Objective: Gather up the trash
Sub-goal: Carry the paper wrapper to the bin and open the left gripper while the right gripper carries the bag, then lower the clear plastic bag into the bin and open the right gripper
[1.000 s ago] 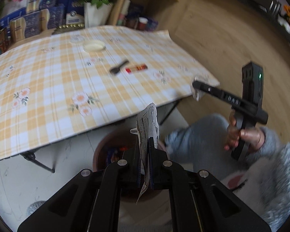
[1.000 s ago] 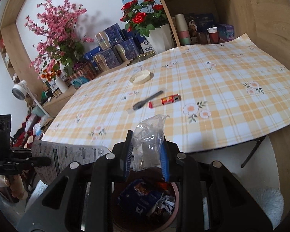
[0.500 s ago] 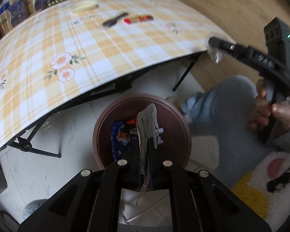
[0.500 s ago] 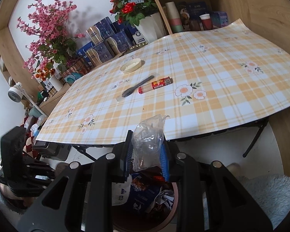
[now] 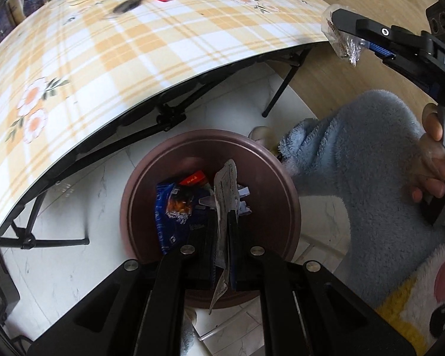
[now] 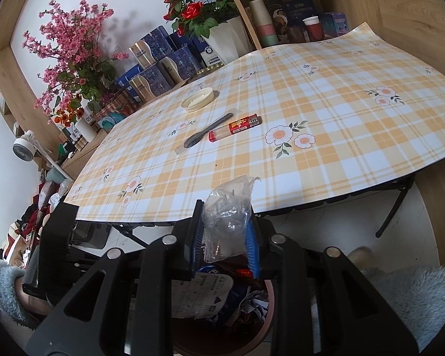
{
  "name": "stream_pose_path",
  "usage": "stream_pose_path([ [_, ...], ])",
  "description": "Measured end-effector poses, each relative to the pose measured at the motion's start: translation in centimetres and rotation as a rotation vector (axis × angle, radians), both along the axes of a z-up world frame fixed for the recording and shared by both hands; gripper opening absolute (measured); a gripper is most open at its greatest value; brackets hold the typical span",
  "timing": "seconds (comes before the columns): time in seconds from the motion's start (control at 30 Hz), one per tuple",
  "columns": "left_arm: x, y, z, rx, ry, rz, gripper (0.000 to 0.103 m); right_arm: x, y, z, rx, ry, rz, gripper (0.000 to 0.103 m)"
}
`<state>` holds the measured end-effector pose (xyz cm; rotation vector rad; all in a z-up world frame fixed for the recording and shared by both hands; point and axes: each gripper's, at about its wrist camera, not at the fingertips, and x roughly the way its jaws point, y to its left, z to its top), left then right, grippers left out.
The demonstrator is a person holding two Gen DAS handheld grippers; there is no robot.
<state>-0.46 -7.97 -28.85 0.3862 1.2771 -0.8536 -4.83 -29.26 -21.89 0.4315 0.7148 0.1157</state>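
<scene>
My left gripper (image 5: 222, 216) is shut on a printed paper wrapper (image 5: 227, 190) and holds it over the open brown trash bin (image 5: 284, 195), which holds a blue packet (image 5: 172, 207) and other scraps. My right gripper (image 6: 225, 231) is shut on a crumpled clear plastic wrapper (image 6: 227, 216), held near the table's front edge above the bin (image 6: 264, 326). The right gripper also shows in the left wrist view (image 5: 341, 38) at the upper right, with the clear wrapper (image 5: 342, 46) hanging from it.
On the checked tablecloth (image 6: 326, 118) lie a red tube (image 6: 234, 126), a black utensil (image 6: 207, 130) and a cream lid (image 6: 197, 99). Boxes and flower pots line the far side. Black folding table legs (image 5: 163, 115) stand beside the bin on the white floor.
My left gripper has dropped from table height and tilted down over the bin with the paper wrapper. The right gripper has lowered slightly toward the table edge, still holding the clear wrapper.
</scene>
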Motion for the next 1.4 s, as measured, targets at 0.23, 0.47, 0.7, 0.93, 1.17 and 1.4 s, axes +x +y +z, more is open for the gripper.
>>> stream_pose_path([
  [0.23, 0.2, -1.2, -0.1, -0.041, 0.004, -0.009, 0.032, 0.0, 0.1, -0.2, -0.009, 0.004, 0.006, 0.028],
  [0.47, 0.2, 0.1, 4.7, -0.158, -0.135, 0.057, 0.081, 0.1, 0.7, -0.4, -0.027, 0.018, 0.018, 0.028],
  [0.7, 0.1, 5.0, 9.3, -0.202, -0.322, 0.225, 0.096, 0.3, 3.5, -0.8, -0.091, 0.033, 0.118, 0.028],
  [0.93, -2.4, 11.5, 11.4, -0.19, -0.569, 0.424, 0.097, 0.6, 8.4, -1.6, -0.247, 0.048, 0.282, 0.028],
  [1.17, -4.9, 16.0, 11.9, -0.18, -0.698, 0.632, 0.097, 0.9, 11.4, -3.3, -0.339, 0.115, 0.393, 0.028],
  [1.4, -2.4, 17.3, 10.2, -0.183, -0.57, 0.692, 0.097, 1.3, 11.5, -4.1, -0.35, 0.145, 0.403, 0.028],
])
